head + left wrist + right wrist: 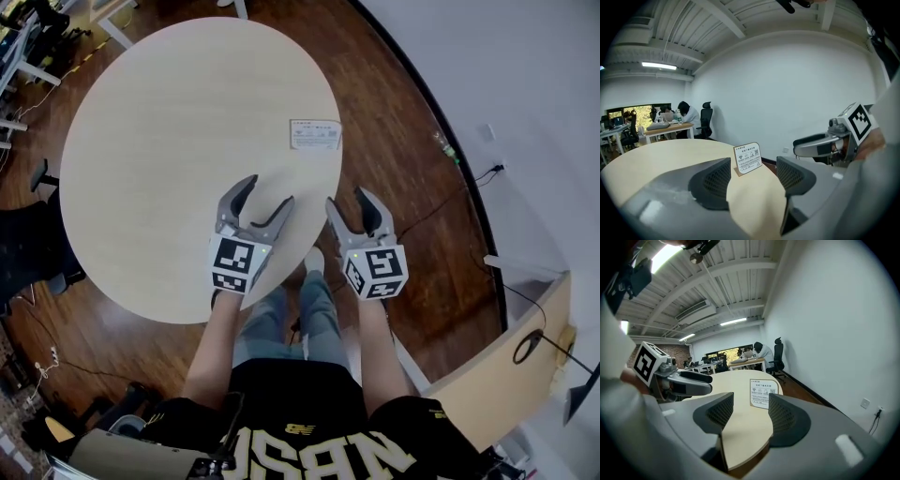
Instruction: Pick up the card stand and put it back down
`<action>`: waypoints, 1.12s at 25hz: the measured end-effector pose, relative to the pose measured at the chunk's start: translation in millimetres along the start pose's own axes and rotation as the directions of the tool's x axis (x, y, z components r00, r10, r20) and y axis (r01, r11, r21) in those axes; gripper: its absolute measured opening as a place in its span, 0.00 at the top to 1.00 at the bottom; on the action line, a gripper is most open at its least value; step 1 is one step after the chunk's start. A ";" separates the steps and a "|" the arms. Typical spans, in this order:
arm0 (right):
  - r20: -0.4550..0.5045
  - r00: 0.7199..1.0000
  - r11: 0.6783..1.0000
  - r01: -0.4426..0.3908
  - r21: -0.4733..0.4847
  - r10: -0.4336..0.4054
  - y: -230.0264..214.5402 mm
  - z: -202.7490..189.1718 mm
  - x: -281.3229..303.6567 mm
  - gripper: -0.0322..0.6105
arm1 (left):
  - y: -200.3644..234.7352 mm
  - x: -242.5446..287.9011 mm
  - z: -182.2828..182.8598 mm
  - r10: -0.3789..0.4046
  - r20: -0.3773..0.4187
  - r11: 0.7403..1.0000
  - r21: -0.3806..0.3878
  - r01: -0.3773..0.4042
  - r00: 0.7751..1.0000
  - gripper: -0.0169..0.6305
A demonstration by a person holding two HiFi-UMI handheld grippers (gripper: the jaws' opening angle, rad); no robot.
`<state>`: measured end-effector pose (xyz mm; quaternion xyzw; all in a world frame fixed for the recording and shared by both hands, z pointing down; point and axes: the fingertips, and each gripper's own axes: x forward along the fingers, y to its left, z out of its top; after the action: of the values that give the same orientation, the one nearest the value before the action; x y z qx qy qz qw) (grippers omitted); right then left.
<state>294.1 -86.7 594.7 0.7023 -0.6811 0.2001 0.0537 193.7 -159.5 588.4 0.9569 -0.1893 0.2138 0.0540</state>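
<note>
Spread and empty, the left claw (267, 192), grey plastic with ribbed black pads, hangs over the near edge of the round pale-wood desk (169, 141). The matching right claw (347, 199) is also spread with nothing between its jaws, and sits just off the rim above the dark wooden floor (412, 187). Beyond both claws, near the desk's right edge and well apart from either, stands the small white card stand (315, 134), untouched.

It looks light, thin and stiff, and likely to tip or skid if nudged. Its smooth face may slip under the pads. The safest hold is probably a gentle pinch across the sheet's two side edges, low down near the base, or front to back across the top.

The sheet leans slightly backward on a low tan foot. It carries rows of fine print too small to read, a line of small icons and a square code at one corner.
</note>
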 end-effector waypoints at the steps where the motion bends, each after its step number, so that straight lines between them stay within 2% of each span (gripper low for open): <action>1: -0.003 1.000 1.000 -0.005 -0.001 0.005 -1.7 -3.6 3.1 0.58 | 1.4 4.2 -2.2 -0.006 -0.001 1.000 0.001 0.006 1.000 0.48; 7: 0.000 0.999 0.999 -0.032 -0.009 0.032 -16.0 -21.6 13.9 0.58 | 6.2 19.3 -16.7 -0.043 -0.009 0.999 0.001 0.043 0.999 0.48; 12: 0.019 1.000 1.000 -0.004 -0.012 0.004 -58.8 -25.1 11.6 0.58 | 23.7 27.8 -23.4 -0.041 -0.025 0.999 -0.002 0.041 0.999 0.45; 17: -0.008 1.000 0.993 0.012 -0.120 -0.013 -125.6 -23.2 -7.1 0.57 | 33.8 35.7 -19.8 -0.083 -0.028 0.996 0.011 0.083 0.996 0.45; 19: -0.043 0.999 0.984 -0.014 -0.176 0.006 -151.5 -22.0 -20.5 0.55 | 37.2 35.7 -16.5 -0.098 -0.020 0.995 0.007 0.098 0.995 0.45; 20: -0.070 0.997 0.978 -0.042 -0.204 0.029 -163.1 -21.2 -26.3 0.48 | 39.3 35.1 -14.9 -0.103 -0.013 0.995 0.006 0.103 0.995 0.45; 21: -0.103 0.993 0.970 -0.077 -0.230 0.055 -174.7 -20.1 -30.6 0.30 | 41.8 34.5 -13.3 -0.107 -0.006 0.994 0.007 0.107 0.994 0.45; 22: -0.138 0.987 0.961 -0.111 -0.251 0.078 -186.5 -18.2 -34.0 0.16 | 44.5 34.3 -11.4 -0.110 0.001 0.994 0.010 0.110 0.994 0.45; 24: -0.191 0.974 0.947 -0.169 -0.273 0.119 -209.1 -9.8 -38.7 0.15 | 49.5 35.2 -9.1 -0.115 0.009 0.993 0.018 0.115 0.993 0.43; 28: -0.217 0.954 0.930 -0.261 -0.259 0.208 -231.9 13.8 -32.0 0.15 | 58.5 36.1 -10.7 -0.121 0.012 0.992 0.024 0.121 0.993 0.33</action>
<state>524.0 -46.1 616.4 0.5788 -0.7740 0.1694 0.1931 197.2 -223.8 614.9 0.9686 -0.1289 0.2057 0.0543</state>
